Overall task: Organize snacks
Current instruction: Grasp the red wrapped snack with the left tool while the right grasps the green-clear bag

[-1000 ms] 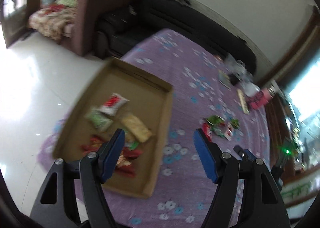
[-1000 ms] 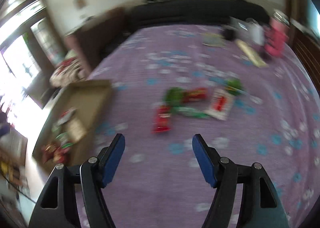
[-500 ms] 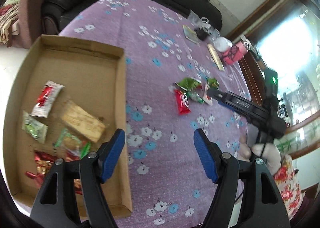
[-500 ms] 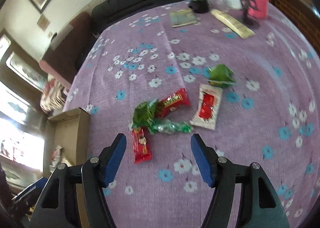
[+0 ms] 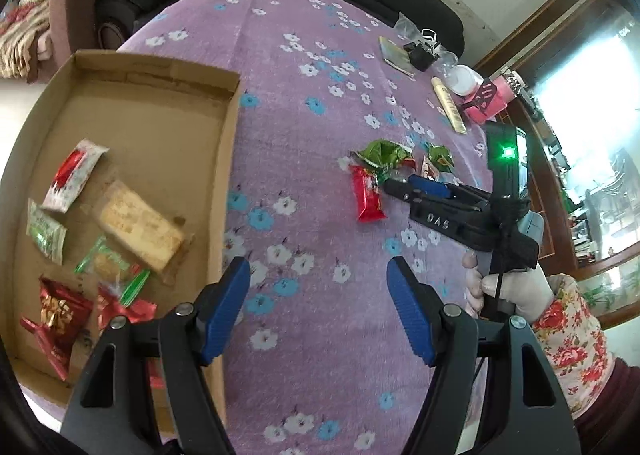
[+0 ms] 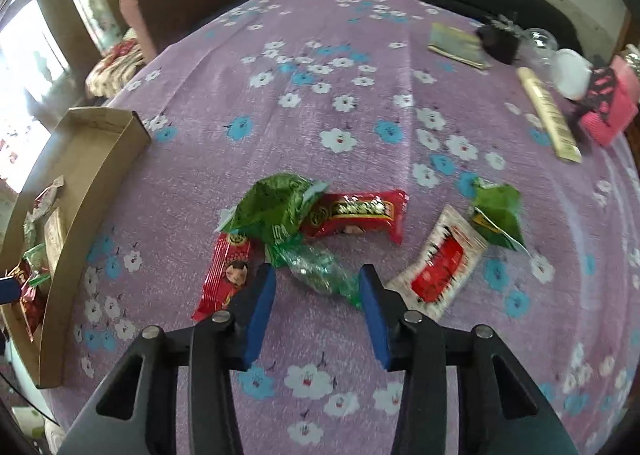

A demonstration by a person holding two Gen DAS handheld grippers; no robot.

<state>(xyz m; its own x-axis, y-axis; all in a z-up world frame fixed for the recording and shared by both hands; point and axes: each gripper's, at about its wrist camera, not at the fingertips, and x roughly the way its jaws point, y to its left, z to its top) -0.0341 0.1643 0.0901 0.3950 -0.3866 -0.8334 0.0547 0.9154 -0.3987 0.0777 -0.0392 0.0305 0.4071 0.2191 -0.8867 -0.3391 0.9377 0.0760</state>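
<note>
Progress: several snacks already in my shallow brown cardboard tray (image 5: 160, 67) | Left: about six wrappers loose on the purple flowered table (image 6: 360, 103) | my right tongs (image 6: 316, 295) have just been closing, straddling a clear green-printed packet (image 6: 320, 271) without pressing it yet | my left tongs (image 5: 320, 295) gape empty

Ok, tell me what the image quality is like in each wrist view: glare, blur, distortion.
Left wrist view: strong fisheye bend with dark corners; the window at right is blown out white; the snacks in the cardboard tray are slightly soft. Right wrist view: same curved distortion; bright window glare at left; the green snack wrappers are mildly smeared, the tablecloth is evenly lit.
</note>
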